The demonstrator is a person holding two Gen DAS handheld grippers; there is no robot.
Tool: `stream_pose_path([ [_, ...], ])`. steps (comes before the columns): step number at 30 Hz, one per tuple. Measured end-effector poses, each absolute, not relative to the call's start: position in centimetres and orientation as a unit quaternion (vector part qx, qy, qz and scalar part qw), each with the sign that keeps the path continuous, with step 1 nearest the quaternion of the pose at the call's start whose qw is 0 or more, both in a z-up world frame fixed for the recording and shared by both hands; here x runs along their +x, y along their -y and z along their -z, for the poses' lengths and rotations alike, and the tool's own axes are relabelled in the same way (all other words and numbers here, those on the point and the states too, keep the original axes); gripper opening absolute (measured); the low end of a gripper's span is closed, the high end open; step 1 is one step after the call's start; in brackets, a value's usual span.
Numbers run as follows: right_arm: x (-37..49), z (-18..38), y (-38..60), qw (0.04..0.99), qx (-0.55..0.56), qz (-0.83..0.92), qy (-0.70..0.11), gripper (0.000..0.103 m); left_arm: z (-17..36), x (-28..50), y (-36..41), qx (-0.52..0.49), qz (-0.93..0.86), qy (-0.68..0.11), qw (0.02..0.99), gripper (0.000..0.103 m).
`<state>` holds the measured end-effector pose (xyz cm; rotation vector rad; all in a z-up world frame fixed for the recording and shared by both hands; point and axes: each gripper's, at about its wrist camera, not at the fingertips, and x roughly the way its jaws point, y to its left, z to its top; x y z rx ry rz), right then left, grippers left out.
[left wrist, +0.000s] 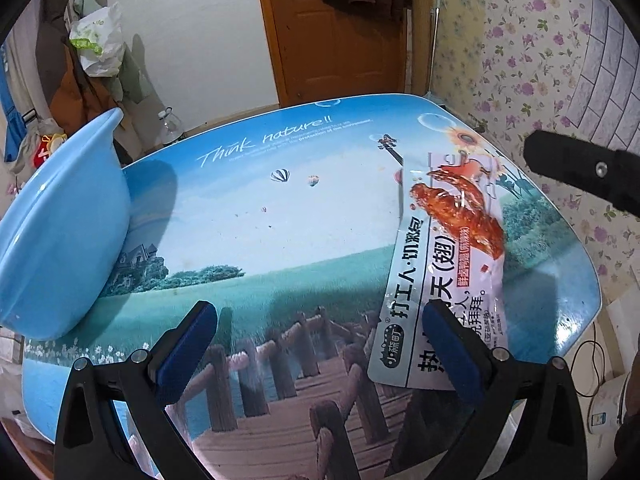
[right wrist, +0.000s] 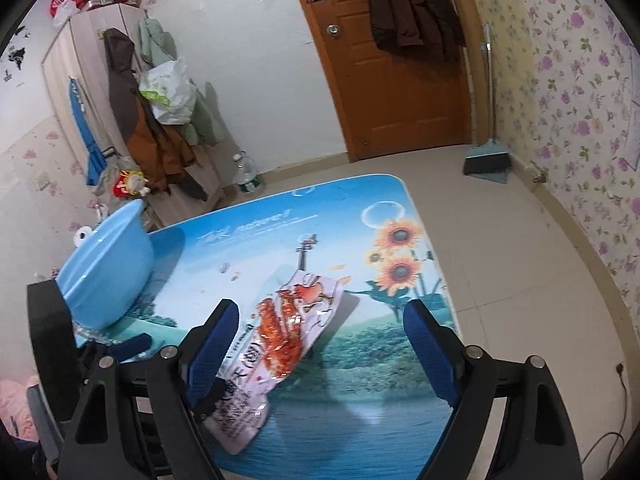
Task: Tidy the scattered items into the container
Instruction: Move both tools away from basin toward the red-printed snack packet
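A white snack packet printed with red chicken wings lies flat on the picture-printed table, at the right. It also shows in the right wrist view. A light blue plastic basin stands at the table's left edge, also seen in the right wrist view. My left gripper is open and empty, its right finger over the packet's near end. My right gripper is open and empty, above the packet's right side.
A brown door, hanging coats and a plastic bag stand beyond the table. A broom leans on the floral wall at the right. A water bottle stands on the floor.
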<state>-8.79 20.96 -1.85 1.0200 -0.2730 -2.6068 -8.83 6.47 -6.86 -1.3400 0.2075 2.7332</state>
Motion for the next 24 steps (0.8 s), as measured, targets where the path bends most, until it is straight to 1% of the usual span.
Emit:
stream_pose_path([
  [5,-9.1,2.0,-20.0,0.205,0.359,0.902,0.124,0.086,6.8,-8.4,-6.4,-0.437,-0.896,-0.070,0.048,0.103],
  [9,-9.7,2.3,-18.6,0.223,0.364,0.896,0.122,0.086,6.8,-8.2,-6.1,-0.439,-0.894,-0.064,0.052,0.103],
  [14,-10.9,2.7,-17.6,0.227,0.376,0.890,0.124,0.086,6.9,-8.1,-5.7,-0.440,-0.894,-0.058,0.059,0.103],
  [24,-13.2,5.1,-18.4,0.210,0.415,0.869,0.171,0.086,6.8,-7.6,-5.6,-0.442,-0.893,-0.053,0.065,0.103],
])
